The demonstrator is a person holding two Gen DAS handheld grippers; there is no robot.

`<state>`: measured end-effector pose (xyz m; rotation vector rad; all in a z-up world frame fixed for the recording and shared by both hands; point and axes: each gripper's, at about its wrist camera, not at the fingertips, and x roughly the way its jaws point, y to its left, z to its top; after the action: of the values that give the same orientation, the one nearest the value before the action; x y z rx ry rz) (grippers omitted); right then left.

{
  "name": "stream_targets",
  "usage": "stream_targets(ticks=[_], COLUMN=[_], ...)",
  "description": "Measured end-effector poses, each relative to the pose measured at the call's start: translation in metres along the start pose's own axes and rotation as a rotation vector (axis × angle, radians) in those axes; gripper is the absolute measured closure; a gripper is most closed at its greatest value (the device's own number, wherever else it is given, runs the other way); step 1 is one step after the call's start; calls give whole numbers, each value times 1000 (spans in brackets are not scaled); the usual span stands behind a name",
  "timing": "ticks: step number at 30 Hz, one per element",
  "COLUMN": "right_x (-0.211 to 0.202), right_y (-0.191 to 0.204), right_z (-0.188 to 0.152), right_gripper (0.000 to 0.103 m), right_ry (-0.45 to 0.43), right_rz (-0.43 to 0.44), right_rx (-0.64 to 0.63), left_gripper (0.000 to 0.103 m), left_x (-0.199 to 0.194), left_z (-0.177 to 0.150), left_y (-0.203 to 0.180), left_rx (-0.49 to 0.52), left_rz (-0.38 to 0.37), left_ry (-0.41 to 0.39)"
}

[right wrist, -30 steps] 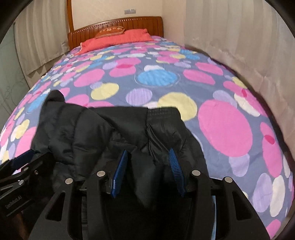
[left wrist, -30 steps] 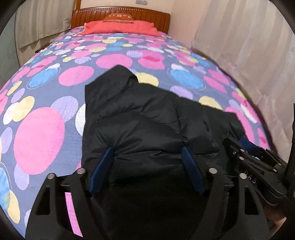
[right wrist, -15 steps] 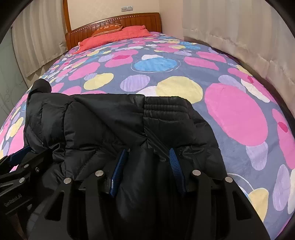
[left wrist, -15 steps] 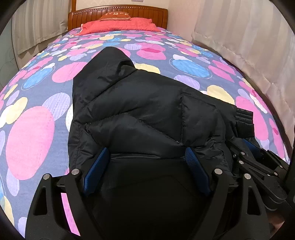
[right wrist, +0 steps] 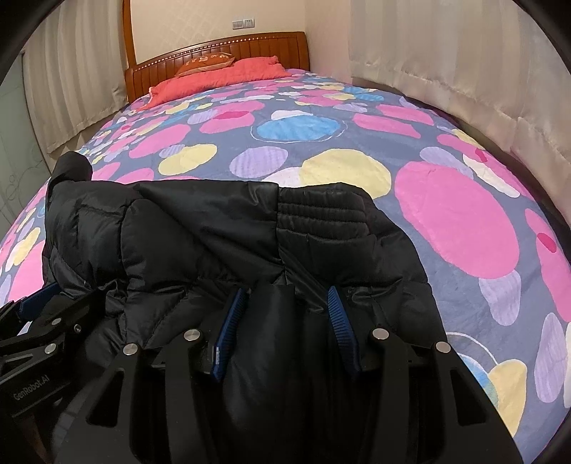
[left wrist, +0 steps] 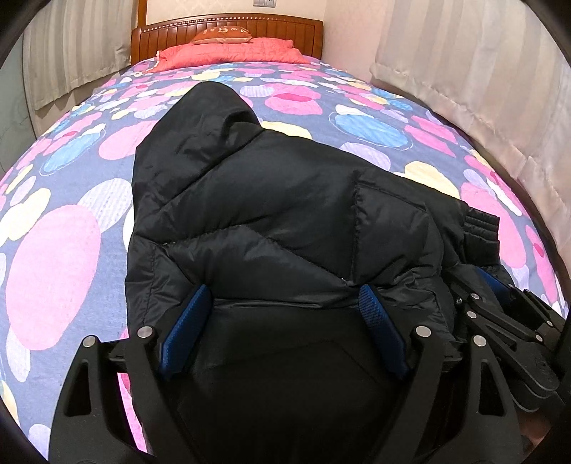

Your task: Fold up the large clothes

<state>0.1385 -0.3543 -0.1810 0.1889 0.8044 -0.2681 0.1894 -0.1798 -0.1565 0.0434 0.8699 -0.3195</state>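
A black puffer jacket (left wrist: 271,214) is lying across the near end of the bed (right wrist: 446,214), its hood (left wrist: 207,117) pointing toward 12 o'clock at the headboard (left wrist: 228,32) and an elastic cuff (right wrist: 321,210) sitting at the far edge of the bundle in the right view.

The left gripper (left wrist: 282,328) is spreading its blue pads (left wrist: 187,328) wide, with the near hem of the jacket bulging between them — whether they are actually pinching cloth I cannot tell. The right gripper (right wrist: 285,324) is standing about half open, padded fabric filling the gap and touching both pads; again a true grip cannot be confirmed. In the left view the right gripper is showing at 4 o'clock (left wrist: 506,321), just beside the left one.

Judging the step as laying or doubling the near edge: both tools should be moving together at level height, so the slippery, puffy shell is not bunching, and releasing only once the fold is lying flat.

Count — one jacket, one hood, one cuff visible, two grippers, one red pillow (right wrist: 228,73) with one small cushion (right wrist: 205,60) on it.
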Motion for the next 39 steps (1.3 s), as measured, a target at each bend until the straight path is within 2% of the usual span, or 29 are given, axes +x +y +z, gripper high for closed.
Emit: stream_targets(ticks=[9, 20, 23, 25, 26, 28, 31, 34, 36, 38, 39], right_x=[-19, -54, -60, -65, -66, -69, -68, -55, -44, -29, -22], right_y=[-3, -16, -24, -31, -34, -44, -68, -92, -106, -118, -122], right_z=[6, 17, 22, 27, 29, 33, 36, 32, 27, 19, 15], right_gripper=[50, 49, 49, 47, 44, 30, 27, 27, 27, 27, 27], right_ry=[-6, -48, -54, -64, -66, -73, -67, -18, 19, 62, 78], right_rz=[14, 17, 29, 44, 53, 86, 172, 241, 272, 301, 318], right_rx=[9, 56, 99, 130, 145, 193, 295, 407, 472, 529, 553], left_gripper=[18, 18, 18, 18, 18, 18, 18, 18, 18, 18, 14], left_x=[-24, -65, -72, -76, -77, -76, -69, -57, -49, -44, -45], left_z=[4, 8, 8, 4, 2, -7, -26, -47, -59, -67, -68], left_y=[2, 42, 61, 83, 93, 117, 148, 167, 173, 172, 169], left_rx=[-15, -208, -300, -421, -487, -627, -804, -915, -963, -967, -948], left_rz=[-37, -26, 6, 16, 15, 11, -21, -52, -105, -154, -167], left_ry=[-12, -57, -61, -64, -59, -36, 19, 89, 119, 117, 98])
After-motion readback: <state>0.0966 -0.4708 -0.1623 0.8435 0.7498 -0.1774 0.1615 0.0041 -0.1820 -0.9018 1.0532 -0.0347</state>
